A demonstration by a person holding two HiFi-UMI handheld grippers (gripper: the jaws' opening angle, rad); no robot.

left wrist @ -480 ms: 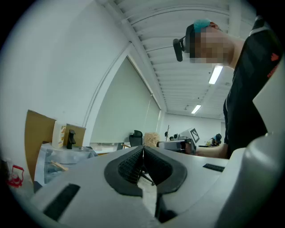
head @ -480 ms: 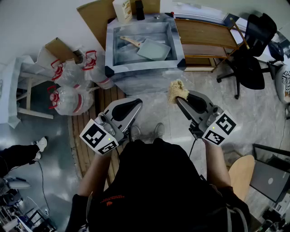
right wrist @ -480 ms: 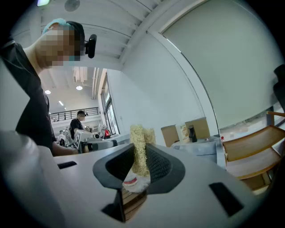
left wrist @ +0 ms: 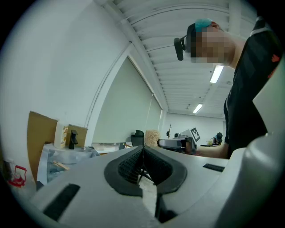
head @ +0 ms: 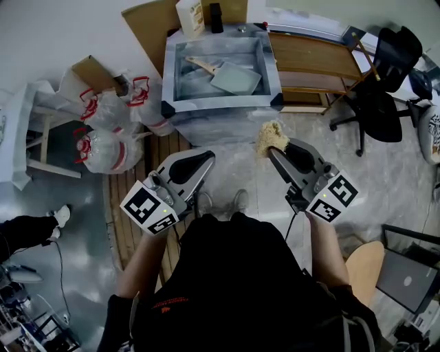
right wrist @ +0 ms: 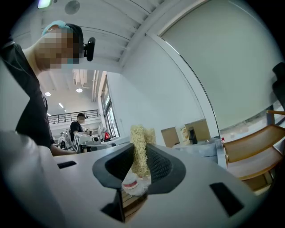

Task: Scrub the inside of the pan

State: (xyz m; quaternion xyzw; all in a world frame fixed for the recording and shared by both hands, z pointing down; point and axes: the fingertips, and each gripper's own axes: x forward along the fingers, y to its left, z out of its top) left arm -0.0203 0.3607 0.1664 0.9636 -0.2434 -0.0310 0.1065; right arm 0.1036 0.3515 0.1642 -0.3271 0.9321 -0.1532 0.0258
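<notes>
The pan is a square grey one with a wooden handle; it lies inside the steel sink at the top of the head view. Both grippers hang well short of the sink, in front of the person's body. My right gripper is shut on a tan fibrous scrubber, which sticks up between the jaws. My left gripper is shut with nothing in it, its ribbed pads pressed together.
A wooden rack adjoins the sink on the right, with a black office chair beyond it. Tied plastic bags and cardboard lie to the left. A carton and a dark dispenser stand behind the sink. Wooden planks cover part of the floor.
</notes>
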